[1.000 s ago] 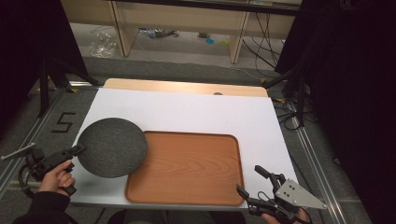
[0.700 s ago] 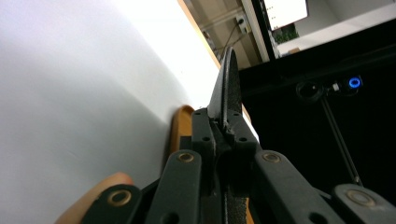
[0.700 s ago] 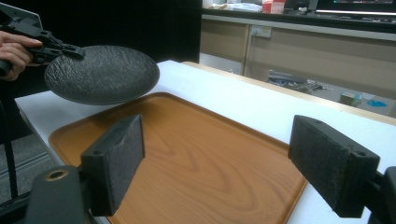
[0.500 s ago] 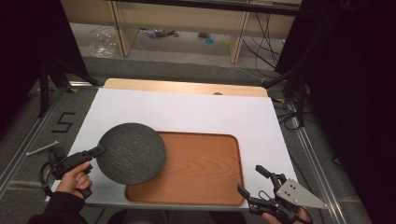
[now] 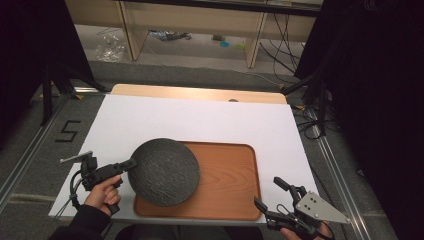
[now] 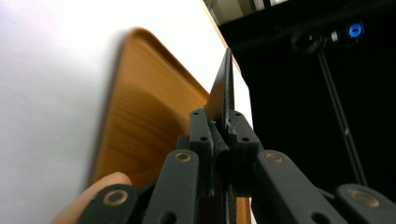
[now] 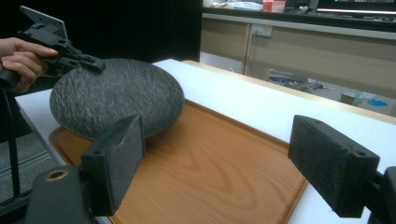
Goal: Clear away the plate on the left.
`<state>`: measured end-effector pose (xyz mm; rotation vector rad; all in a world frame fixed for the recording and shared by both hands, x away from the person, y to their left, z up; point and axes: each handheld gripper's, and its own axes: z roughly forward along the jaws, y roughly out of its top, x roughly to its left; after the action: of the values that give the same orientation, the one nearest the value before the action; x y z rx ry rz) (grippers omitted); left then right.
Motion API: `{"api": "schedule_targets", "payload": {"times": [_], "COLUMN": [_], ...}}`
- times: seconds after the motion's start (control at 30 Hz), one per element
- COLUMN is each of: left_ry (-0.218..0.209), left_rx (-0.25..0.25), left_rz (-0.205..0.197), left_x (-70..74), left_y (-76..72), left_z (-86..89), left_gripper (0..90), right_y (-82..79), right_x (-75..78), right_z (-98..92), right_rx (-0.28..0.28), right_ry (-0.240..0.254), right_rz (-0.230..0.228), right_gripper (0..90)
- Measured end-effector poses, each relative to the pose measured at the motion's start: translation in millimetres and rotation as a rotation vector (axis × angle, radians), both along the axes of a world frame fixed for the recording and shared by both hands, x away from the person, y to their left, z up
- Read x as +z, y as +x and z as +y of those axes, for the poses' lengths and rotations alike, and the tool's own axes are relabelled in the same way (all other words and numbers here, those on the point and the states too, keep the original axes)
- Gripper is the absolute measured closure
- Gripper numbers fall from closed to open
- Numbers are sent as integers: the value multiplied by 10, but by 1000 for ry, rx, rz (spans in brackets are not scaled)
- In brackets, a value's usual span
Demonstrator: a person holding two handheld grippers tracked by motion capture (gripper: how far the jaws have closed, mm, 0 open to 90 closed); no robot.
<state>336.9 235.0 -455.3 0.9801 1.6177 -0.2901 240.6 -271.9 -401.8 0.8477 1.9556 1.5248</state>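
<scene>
Dark grey, seemingly pebbled plate [image 5: 165, 171]; brown woodgrain tray [image 5: 225, 185].

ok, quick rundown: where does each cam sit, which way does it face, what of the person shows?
High view: above the person's side, looking forward and down at the table; forearm, left gripper, right gripper.
Left gripper view: on the left gripper, looking along shut jaws pinching the dark plate edge-on; a fingertip shows.
Right gripper view: on the right gripper, looking across the wooden tray between open jaws; the left hand shows.
All three share plate and tray.
</scene>
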Motion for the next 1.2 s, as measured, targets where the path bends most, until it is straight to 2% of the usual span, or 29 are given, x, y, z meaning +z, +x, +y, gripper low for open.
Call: {"api": "schedule_targets", "payload": {"times": [0.03, 0.07, 0.1, 0.13, 0.17, 0.2, 0.23, 0.3, 0.5, 0.53, 0.67, 0.7, 0.73, 0.77, 0.8, 0.87, 0.93, 0.97, 1.03, 1.1, 1.13, 1.2], "left_ry": [0, 17, 1, 6, -2, 14, 10, 18, 28, 32, 47, 51, 51, 51, 48, 62, 63, 76, 83, 84, 102, 129], "left_rx": [0, -20, -16, -34, -29, -45, -51, -69, -93, -95, -124, -131, -125, -125, -131, -137, -127, -139, -141, -136, -155, -160], "left_rz": [0, 3, -6, 9, 5, 15, 5, 19, 28, 28, 34, 29, 41, 41, 40, 41, 38, 40, 34, 44, 26, 21], "left_x": [0, 8, -3, -7, -13, -10, -22, -25, -58, -69, -82, -94, -120, -120, -131, -144, -159, -162, -168, -165, -169, -164], "left_y": [0, 5, 5, 11, 14, 16, 26, 39, 86, 105, 127, 136, 150, 150, 161, 178, 171, 169, 166, 158, 163, 163], "left_z": [0, -28, -67, -134, -180, -214, -256, -334, -523, -598, -694, -728, -772, -772, -780, -782, -783, -772, -773, -772, -767, -773], "left_gripper": [824, 824, 824, 824, 822, 822, 822, 817, 808, 807, 806, 804, 806, 806, 807, 812, 815, 816, 821, 822, 824, 830], "right_y": [0, -4, -4, -4, -5, -4, -4, -5, -11, -9, -5, -12, -2, -2, -9, 2, 2, -8, -2, 3, -10, -5], "right_x": [0, 3, 5, 3, 4, 4, 6, 4, 12, 11, 9, 9, 0, 0, 11, 0, 0, 11, 6, 2, 15, 7], "right_z": [0, -1, -6, -7, -9, -8, -10, -6, -12, -14, -18, -14, -3, -3, -17, -2, -4, -19, -13, 0, -13, -7], "right_rx": [0, 0, -5, -10, -10, -11, -5, -5, -3, -2, -4, -4, 0, 0, -3, 7, 7, -4, 1, 6, -2, 5], "right_ry": [0, 2, -3, 7, 6, 6, 4, 10, -3, -3, 4, 11, 26, 26, 1, 27, 27, 1, 13, 26, 2, 7], "right_rz": [0, 2, 1, -10, -12, -12, -6, -16, -5, -6, -11, 0, -13, -13, -7, -20, -20, -9, -16, -24, -11, -9], "right_gripper": [196, 196, 196, 196, 196, 196, 196, 196, 196, 197, 196, 197, 197, 197, 197, 197, 197, 197, 197, 197, 197, 197]}}
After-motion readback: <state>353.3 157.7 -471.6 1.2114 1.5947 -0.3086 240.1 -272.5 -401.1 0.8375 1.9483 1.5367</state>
